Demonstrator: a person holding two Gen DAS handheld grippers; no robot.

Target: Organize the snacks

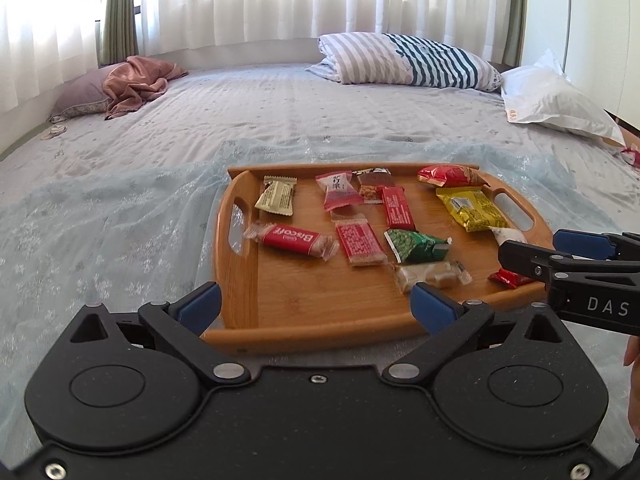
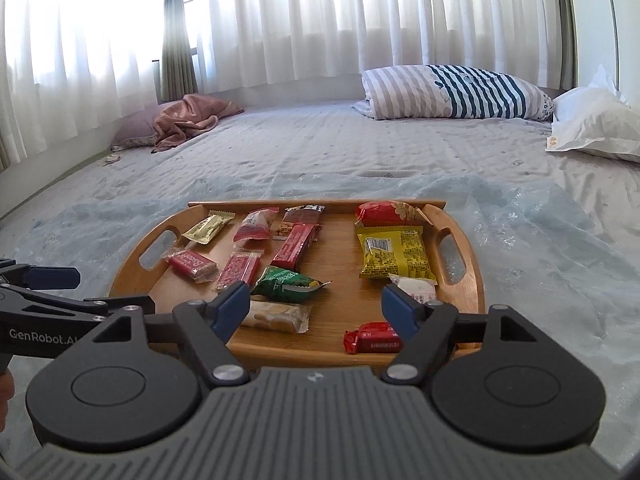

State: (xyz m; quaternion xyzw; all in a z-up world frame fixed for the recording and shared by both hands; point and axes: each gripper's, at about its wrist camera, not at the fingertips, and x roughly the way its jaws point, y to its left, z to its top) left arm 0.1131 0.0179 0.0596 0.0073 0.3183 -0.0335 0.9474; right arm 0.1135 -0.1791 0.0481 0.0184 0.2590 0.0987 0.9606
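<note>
A wooden tray (image 1: 320,320) (image 2: 472,280) lies on the bed and holds several wrapped snacks: a red Biscoff pack (image 1: 290,239) (image 2: 191,265), a green pack (image 1: 416,245) (image 2: 288,282), a yellow pack (image 1: 472,208) (image 2: 394,252), a red bag (image 1: 448,175) (image 2: 384,213) and a small red pack (image 2: 374,338) near the front rim. My left gripper (image 1: 316,306) is open and empty at the tray's near left edge. My right gripper (image 2: 316,306) is open and empty over the tray's near edge; it shows in the left wrist view (image 1: 560,248) too.
The tray sits on a pale blue lace cloth (image 1: 100,232) over the grey bedsheet. A striped quilt (image 1: 404,60) and a white pillow (image 1: 560,100) lie at the far right, a pink blanket (image 1: 136,84) at the far left. Curtains hang behind.
</note>
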